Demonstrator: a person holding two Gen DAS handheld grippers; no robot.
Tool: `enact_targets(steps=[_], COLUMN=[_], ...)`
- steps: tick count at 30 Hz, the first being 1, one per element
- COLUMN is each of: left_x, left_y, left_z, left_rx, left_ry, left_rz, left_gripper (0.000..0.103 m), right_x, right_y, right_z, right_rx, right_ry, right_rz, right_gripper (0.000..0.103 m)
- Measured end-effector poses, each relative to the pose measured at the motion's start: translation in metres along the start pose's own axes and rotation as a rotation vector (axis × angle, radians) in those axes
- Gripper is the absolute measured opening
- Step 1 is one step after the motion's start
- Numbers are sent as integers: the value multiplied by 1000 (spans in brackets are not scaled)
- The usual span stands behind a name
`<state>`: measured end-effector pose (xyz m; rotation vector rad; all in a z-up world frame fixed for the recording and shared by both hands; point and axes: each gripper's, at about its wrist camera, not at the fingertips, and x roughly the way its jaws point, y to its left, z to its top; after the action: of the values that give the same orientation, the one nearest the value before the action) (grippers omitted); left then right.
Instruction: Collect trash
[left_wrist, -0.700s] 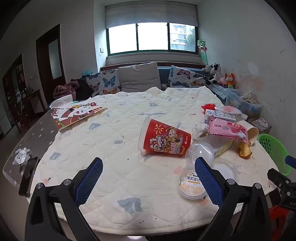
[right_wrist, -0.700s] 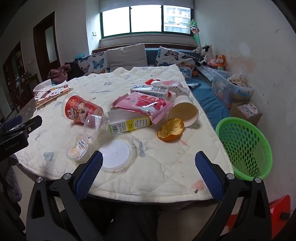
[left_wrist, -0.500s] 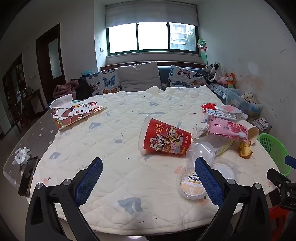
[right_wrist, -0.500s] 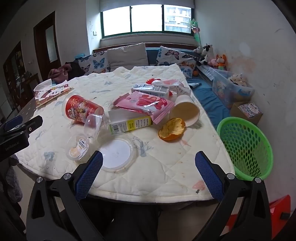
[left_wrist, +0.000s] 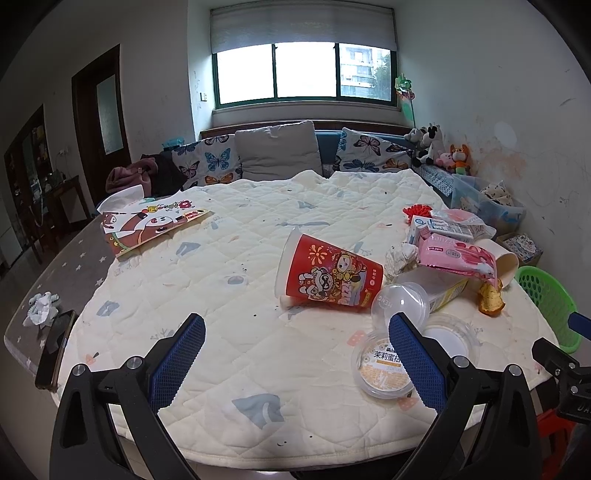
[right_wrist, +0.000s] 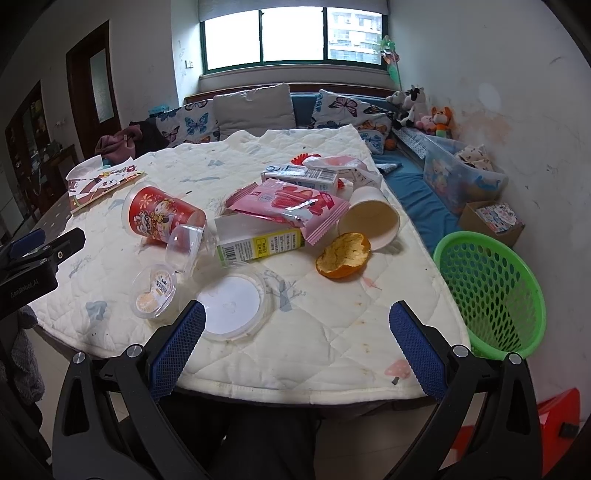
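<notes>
1. Left gripper (left_wrist: 295, 354) hovers low over the near table edge, tongs spread wide, nothing in them. The tipped red cup (left_wrist: 328, 277) lies just ahead, so I'd come in level and pinch across its side.
2. Right gripper (right_wrist: 297, 341) is also gaping and empty, hanging off the front edge. Orange peel (right_wrist: 343, 254) lies nearest the green basket (right_wrist: 491, 291) beside the table, so that looks like the easy first grab.
</notes>
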<state>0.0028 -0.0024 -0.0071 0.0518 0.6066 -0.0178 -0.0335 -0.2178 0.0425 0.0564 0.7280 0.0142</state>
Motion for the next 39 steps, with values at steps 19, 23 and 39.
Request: enact_targets(steps=[19,23,39], left_x=[3,3,7], left_y=[1,1,0], left_z=[1,1,7], left_rx=[-2,-3,1], left_ry=[3,2,6], left_rz=[0,0,-2], left_gripper=[97,97,97], right_x=[2,2,3], right_y=[0,-1,-2], right_z=[0,0,2], right_rx=[4,3,5], right_ry=[5,5,6], right_rz=[1,1,4], right_gripper=[99,99,99])
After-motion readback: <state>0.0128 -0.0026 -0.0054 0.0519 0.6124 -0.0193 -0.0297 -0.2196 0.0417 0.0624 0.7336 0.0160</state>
